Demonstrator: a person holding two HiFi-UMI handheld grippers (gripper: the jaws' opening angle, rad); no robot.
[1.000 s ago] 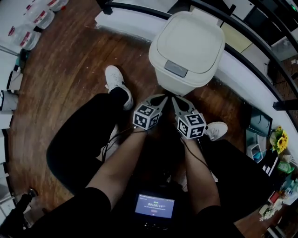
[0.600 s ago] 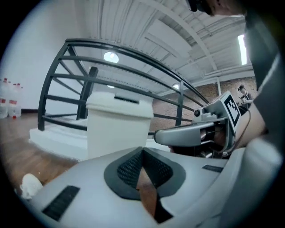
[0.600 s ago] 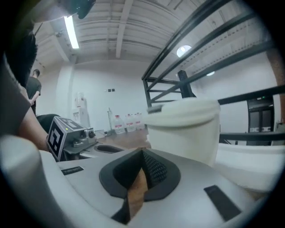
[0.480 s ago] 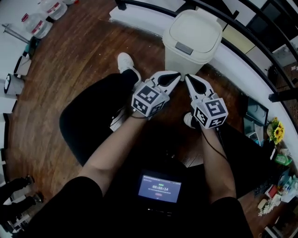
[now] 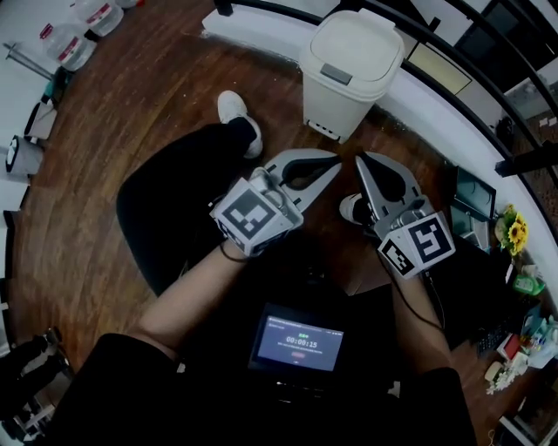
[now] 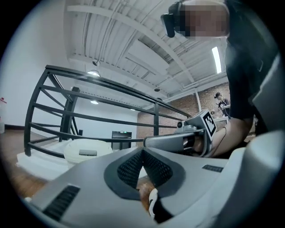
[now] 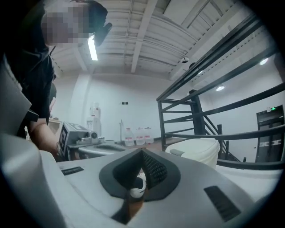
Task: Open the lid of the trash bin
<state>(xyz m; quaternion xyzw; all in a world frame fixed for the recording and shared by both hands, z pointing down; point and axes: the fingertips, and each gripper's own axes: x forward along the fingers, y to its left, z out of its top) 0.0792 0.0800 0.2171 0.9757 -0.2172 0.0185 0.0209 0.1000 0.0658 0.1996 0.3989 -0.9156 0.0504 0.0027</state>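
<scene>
**Trash bin.** The trash bin (image 5: 344, 91) is set upright on the wooden floor (image 5: 131, 139). It is placed against the white ledge (image 5: 261, 39) that runs beneath the black railing (image 5: 453, 65). The lid (image 5: 356, 39) is seated flat on the body and is closed. A grey latch plate (image 5: 336, 74) is fitted at the lid edge that faces the person.

**Left claw.** The left claw (image 5: 334, 162) is held in front of the person, with its tips directed toward the bin. No contact with the bin is made, and open floor is seen between the two. In the left gripper view the jaws are seen brought together at the tips, with nothing clamped between them. The bin is seen beyond the tips, to their left.

**Right claw.** The right claw (image 5: 362, 164) is held just beside the left claw, the two tips near each other but apart. In the right gripper view its jaws are likewise closed tip to tip and nothing is held. The bin is seen beyond the tips, to their right.

**Surroundings.** A white shoe (image 5: 237, 111) is planted on the floor to the left of the bin. A second shoe (image 5: 351, 207) is partly covered by the right claw. A lit screen (image 5: 296, 347) is carried between the forearms. Bottles (image 5: 87, 17) are grouped at the far left, well apart from the bin.
</scene>
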